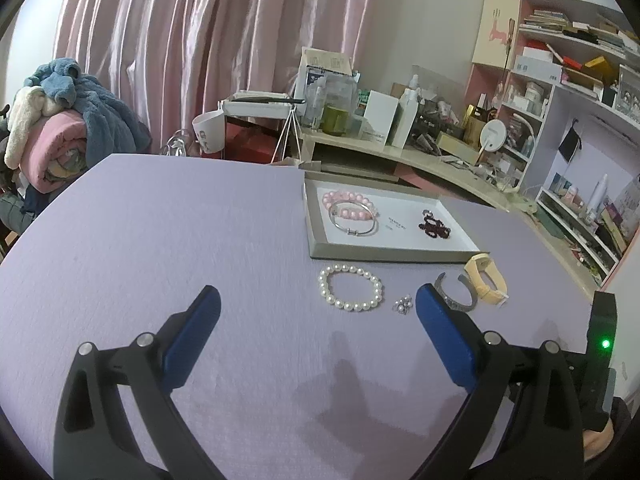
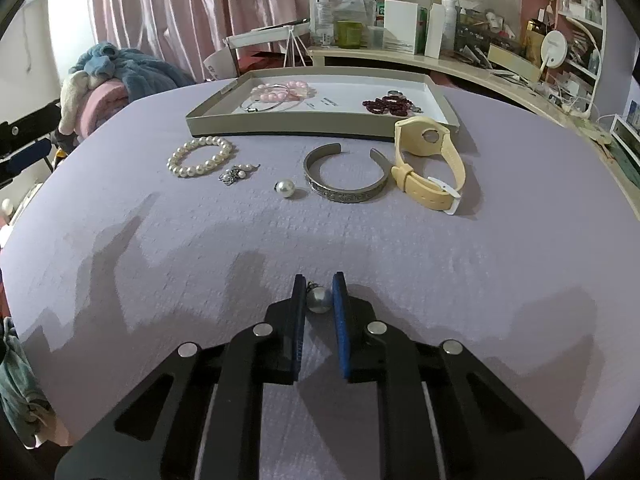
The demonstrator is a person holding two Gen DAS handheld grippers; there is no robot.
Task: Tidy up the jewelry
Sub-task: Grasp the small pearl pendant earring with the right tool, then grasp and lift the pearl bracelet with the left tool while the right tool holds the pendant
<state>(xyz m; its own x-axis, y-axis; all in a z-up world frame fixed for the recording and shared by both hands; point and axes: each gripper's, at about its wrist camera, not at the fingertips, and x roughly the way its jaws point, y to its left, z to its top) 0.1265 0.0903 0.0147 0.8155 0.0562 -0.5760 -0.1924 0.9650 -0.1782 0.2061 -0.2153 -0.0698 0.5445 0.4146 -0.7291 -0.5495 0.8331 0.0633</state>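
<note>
- Right claw (image 2: 319,285): its two blue-padded fingers are clamped on a single pearl earring (image 2: 319,300). The pearl sits between the pads near their tips, with a small metal fitting showing at its upper left. The claw is low over the near part of the lilac tabletop (image 2: 400,240), well apart from the rest of the jewelry.
- Left claw (image 1: 318,300): fingers spread wide apart, nothing between them. It hangs above the tabletop (image 1: 160,220), pointing toward the row of loose pieces.
- Tray (image 2: 280,126): a shallow grey-walled box with a white floor, standing at the far side of the tabletop. Its left part holds a pink bead bracelet (image 2: 296,88) with a thin silver bangle (image 2: 264,104) lying across it. Its right part holds a dark red bead bracelet (image 2: 386,105), with a small silver ring (image 2: 394,93) just behind it.
- Loose pieces on the tabletop, in a row just in front of the tray, left to right in the right wrist view:
  - white pearl bracelet (image 2: 200,157);
  - small silver-and-pearl cluster piece (image 2: 237,174), just beside the bracelet;
  - second single pearl earring (image 2: 286,189);
  - engraved open silver cuff (image 2: 346,182), opening turned toward the tray;
  - cream-yellow watch strap (image 2: 430,160), buckled into a loop, its upper end against the front wall of the tray.
- Left wrist view: the pearl bracelet (image 1: 350,288) and the cluster piece (image 1: 403,304) show between the claw fingers; the cuff (image 1: 456,294) is partly hidden by the right-hand finger.
</note>
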